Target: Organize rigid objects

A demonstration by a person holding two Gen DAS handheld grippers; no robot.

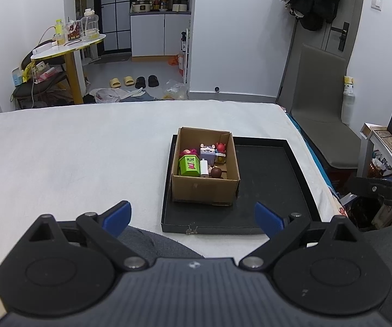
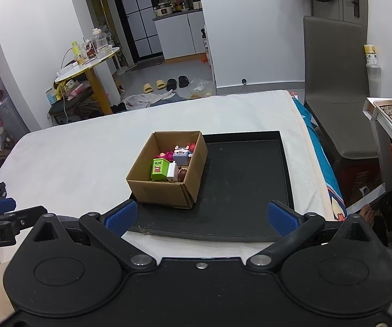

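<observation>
One cardboard box stands open-topped in the near-left part of one shallow black tray, its left wall close against the tray's left rim. The box holds a cluster of small rigid toys: one green block with a red-mouthed face, one white rectangular piece just beside it, one lilac cube figure with ears, one red figure toward the far corner, one pink-topped piece behind the green block, and one brown rounded head against the near wall — six counted; anything lying beneath them is hidden. The rest of the tray floor to the right of the box is bare black.

The tray rests on one bed covered by a white sheet, toward its right side.

Two grippers hang over the near edge of the bed, neither touching the tray or box. The left gripper has its two blue-padded fingers spread wide with nothing between them; the right gripper likewise has both fingers parted and holds nothing.

Beyond the bed: one grey chair, one round yellow-legged side table, and four slippers — two yellow, two black.
</observation>
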